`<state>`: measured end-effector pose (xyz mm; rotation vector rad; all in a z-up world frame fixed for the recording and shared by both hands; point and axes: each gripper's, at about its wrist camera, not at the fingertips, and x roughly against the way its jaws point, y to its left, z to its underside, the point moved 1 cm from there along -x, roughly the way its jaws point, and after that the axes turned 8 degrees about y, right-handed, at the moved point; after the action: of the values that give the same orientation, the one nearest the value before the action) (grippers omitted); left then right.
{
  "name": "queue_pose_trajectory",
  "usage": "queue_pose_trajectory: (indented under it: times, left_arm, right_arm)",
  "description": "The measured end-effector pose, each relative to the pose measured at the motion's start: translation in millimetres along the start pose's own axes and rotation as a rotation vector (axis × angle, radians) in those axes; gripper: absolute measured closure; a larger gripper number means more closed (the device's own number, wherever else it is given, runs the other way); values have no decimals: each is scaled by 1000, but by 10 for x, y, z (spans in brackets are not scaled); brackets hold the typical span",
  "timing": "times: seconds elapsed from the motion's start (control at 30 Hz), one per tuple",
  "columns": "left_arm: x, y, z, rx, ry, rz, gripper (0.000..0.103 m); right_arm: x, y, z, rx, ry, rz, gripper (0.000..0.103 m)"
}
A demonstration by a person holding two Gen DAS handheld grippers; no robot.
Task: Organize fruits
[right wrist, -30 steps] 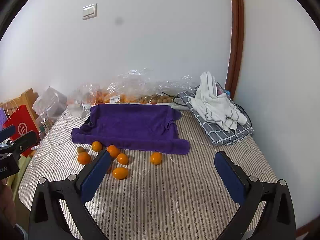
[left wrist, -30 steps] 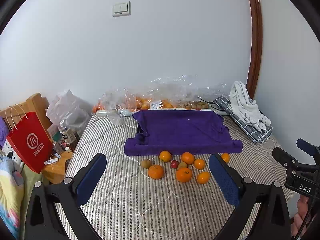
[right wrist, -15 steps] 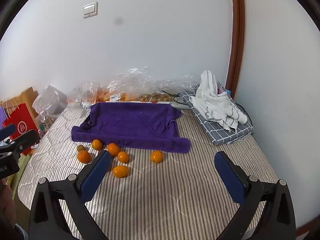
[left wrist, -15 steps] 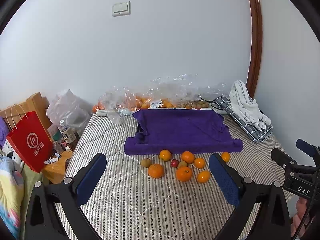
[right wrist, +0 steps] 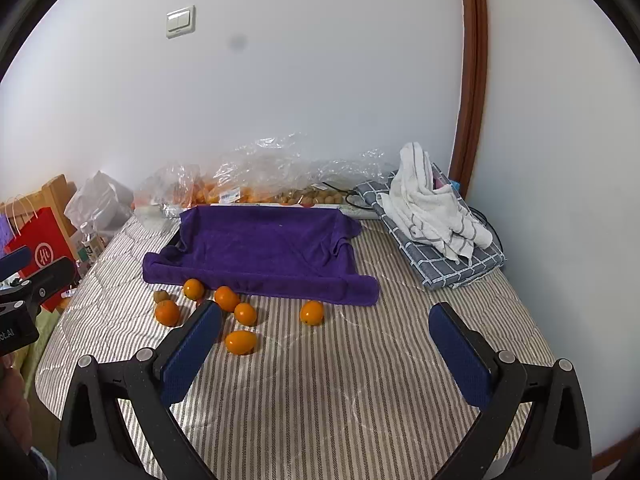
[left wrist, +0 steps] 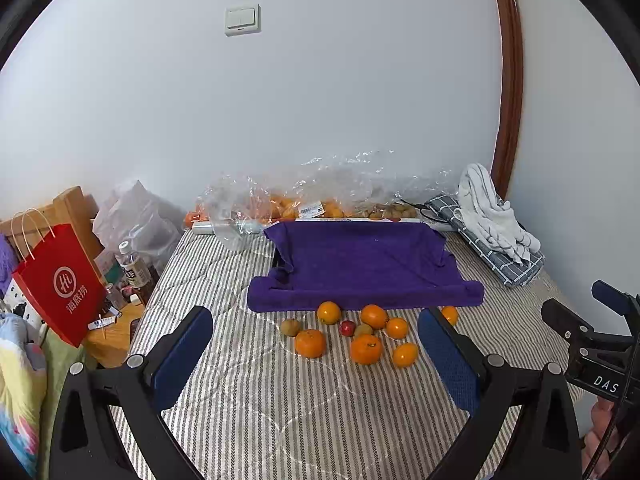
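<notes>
**A:** Nearest to us, what do we see of the two tools?

**B:** The left gripper (left wrist: 316,344) hangs above the striped mattress (left wrist: 280,408), its blue pads spread wide with nothing between them. The right gripper (right wrist: 324,338) stands the same way, jaws parted and empty. In the left view, the right tool's black frame shows at the right edge, with part of a hand beneath it.

**A:** And past the pads, relative to the purple towel (left wrist: 362,264)?

**B:** We find the loose fruits (left wrist: 352,334) scattered on the mattress just in front of the towel's near rolled edge. They include several oranges, two brownish kiwi-like fruits (left wrist: 290,327) and a small red fruit (left wrist: 347,328). One orange (right wrist: 311,313) lies apart from the cluster, toward the towel's right front corner. No fruit lies on the towel; it seems draped over a shallow tray, though we cannot tell for certain.

**A:** Behind the towel?

**B:** Clear plastic bags (left wrist: 320,196) holding more orange and brown fruits lie against the wall. Right of the towel, a white striped cloth (right wrist: 434,212) rests on a folded grey checked cloth (right wrist: 448,260). Left of it, off the mattress, stands a red paper bag (left wrist: 60,284).
</notes>
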<state>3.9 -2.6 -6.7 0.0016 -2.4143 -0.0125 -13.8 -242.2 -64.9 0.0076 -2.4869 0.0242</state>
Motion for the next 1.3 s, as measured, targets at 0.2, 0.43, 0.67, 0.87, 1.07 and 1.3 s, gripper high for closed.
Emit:
queue_pose_trajectory:
  times: [0.2, 0.43, 0.67, 0.87, 1.07, 1.3]
  left_arm:
    - [7, -5, 14, -2, -3, 0, 0]
    - [12, -17, 21, -3, -3, -1, 0]
    - [16, -47, 18, -3, -5, 0, 0]
    - [28, -82, 28, -5, -7, 0, 0]
    - [33, -102, 16, -2, -8, 2, 0]
    - [3, -74, -1, -3, -13, 1, 0]
  right_arm:
    - [2, 3, 9, 1, 0, -1, 1]
    - [5, 5, 11, 2, -1, 0, 1]
    - [7, 1, 14, 2, -2, 0, 1]
    - [7, 2, 32, 4, -3, -2, 1]
    - [26, 23, 54, 11, -6, 1, 1]
    - [25, 40, 66, 15, -9, -8, 1]
